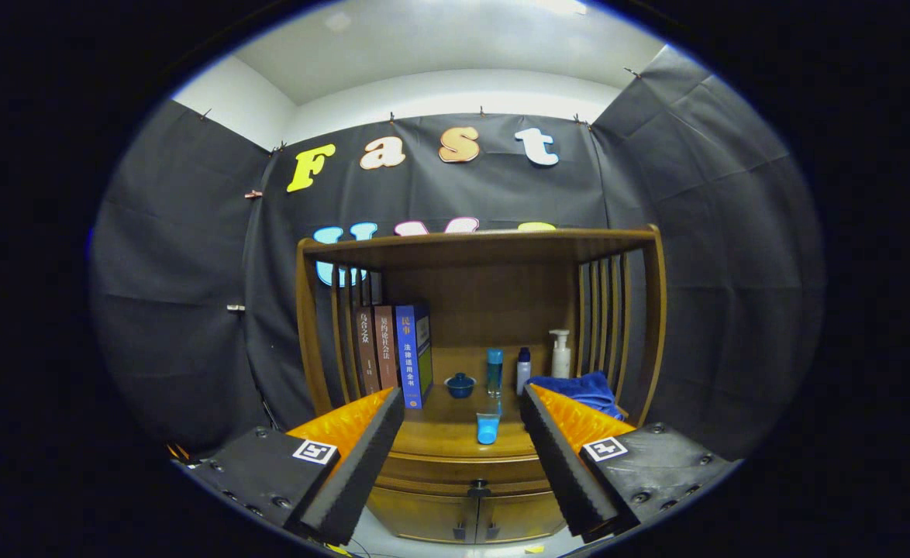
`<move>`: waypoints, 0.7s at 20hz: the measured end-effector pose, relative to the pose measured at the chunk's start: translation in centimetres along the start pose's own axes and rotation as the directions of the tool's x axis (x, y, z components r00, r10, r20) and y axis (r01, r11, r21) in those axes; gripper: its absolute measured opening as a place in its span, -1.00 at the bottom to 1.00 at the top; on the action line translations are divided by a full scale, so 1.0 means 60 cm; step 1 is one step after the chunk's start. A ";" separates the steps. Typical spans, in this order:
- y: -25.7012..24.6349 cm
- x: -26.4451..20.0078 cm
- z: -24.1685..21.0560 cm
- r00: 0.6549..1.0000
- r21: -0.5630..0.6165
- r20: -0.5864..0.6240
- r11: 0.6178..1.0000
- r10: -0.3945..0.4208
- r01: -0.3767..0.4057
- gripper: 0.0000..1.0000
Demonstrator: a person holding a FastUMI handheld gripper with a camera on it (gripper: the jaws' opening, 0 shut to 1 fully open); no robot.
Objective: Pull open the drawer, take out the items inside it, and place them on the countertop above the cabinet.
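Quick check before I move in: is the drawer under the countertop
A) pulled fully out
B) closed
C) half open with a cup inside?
B: the drawer front sits flush under the countertop, its knob untouched, beyond the open gripper.

Gripper view faces the cabinet point(477, 457) head-on from nearby, level with countertop point(455, 434).

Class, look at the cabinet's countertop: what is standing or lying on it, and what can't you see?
On the countertop: three books, small bowl, bottles, pump dispenser, blue cloth, blue cup. The open tongs hide its corners.
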State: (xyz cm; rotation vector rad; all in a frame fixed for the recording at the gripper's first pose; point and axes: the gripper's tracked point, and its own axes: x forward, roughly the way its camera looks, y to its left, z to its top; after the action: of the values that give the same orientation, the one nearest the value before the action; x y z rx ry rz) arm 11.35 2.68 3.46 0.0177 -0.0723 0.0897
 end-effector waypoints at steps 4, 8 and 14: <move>-0.015 -0.019 0.029 1.000 -0.020 -0.009 1.000 -0.024 0.024 0.99; -0.019 -0.028 0.028 0.999 -0.019 -0.039 1.000 -0.024 0.024 0.99; -0.017 -0.031 0.042 1.000 -0.018 -0.029 1.000 -0.002 0.001 0.99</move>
State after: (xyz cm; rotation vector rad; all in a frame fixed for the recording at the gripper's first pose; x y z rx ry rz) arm 9.45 1.42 5.82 -0.0013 -0.0436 0.0881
